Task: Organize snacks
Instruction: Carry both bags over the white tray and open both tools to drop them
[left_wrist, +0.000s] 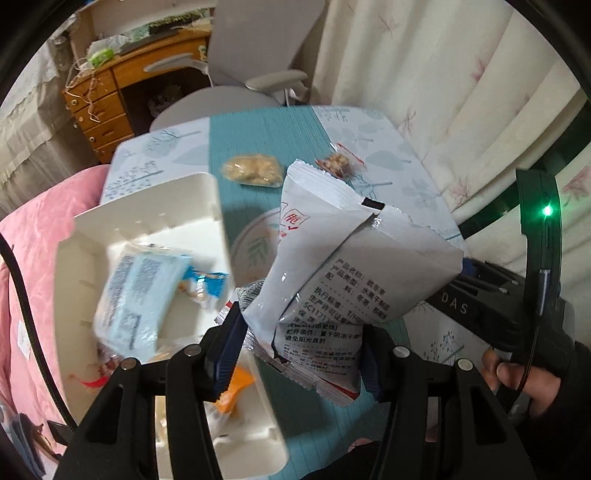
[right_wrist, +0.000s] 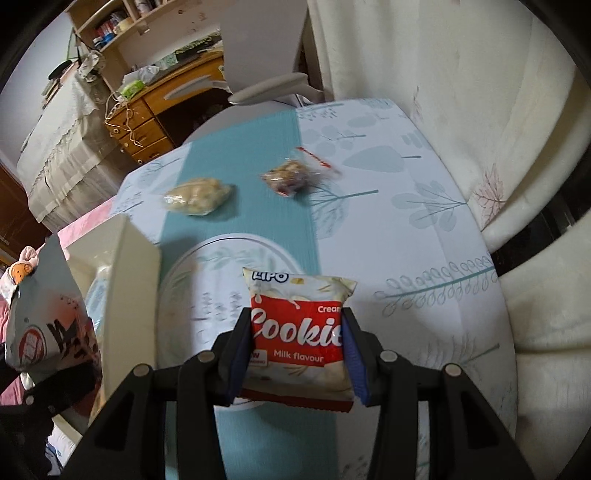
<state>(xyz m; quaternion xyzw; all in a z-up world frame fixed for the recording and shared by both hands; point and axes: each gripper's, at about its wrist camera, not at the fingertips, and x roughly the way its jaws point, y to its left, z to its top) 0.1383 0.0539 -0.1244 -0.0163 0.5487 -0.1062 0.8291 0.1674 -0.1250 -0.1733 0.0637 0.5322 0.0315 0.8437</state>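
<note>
- Left gripper (left_wrist: 301, 343): fingers pinch the lower part of a grey-white snack bag (left_wrist: 332, 266), one blue pad on each side. Bag is held above the table, its back panel with printed Chinese text facing the left wrist camera, its top seal tilted away.
- The same bag shows at the left edge of the right wrist view (right_wrist: 48, 317), front side out.
- Right gripper (right_wrist: 297, 345): fingers clamp a red-and-white cookie packet (right_wrist: 299, 332) by its two side edges. Print reads "LiPO", "Cookie", "Milk flavour". Packet held upright, above the near edge of the round plate (right_wrist: 192, 258).
- Landmark: white storage bin (left_wrist: 147, 206), at the left edge of the table (left_wrist: 388, 136).
- Inside the bin: a light-blue snack pack (left_wrist: 144, 291), blurred, lying tilted; an orange wrapper (left_wrist: 236, 391) near the wall closest to the camera; other wrappers too blurred to identify.
- Plate lies just to the right of the bin, on the teal strip of the tablecloth.
- Beyond the bin, on the teal strip: a clear bag of pale snacks (right_wrist: 199, 195).
- Right of that bag, farther from the bin: a clear bag of brown snacks (right_wrist: 291, 177) with a red-edged seal.
- Both clear bags lie flat, apart from each other and from the plate.
- Behind the table: grey office chair (left_wrist: 258, 55), wooden desk (left_wrist: 107, 107), cream curtain (left_wrist: 443, 74).
</note>
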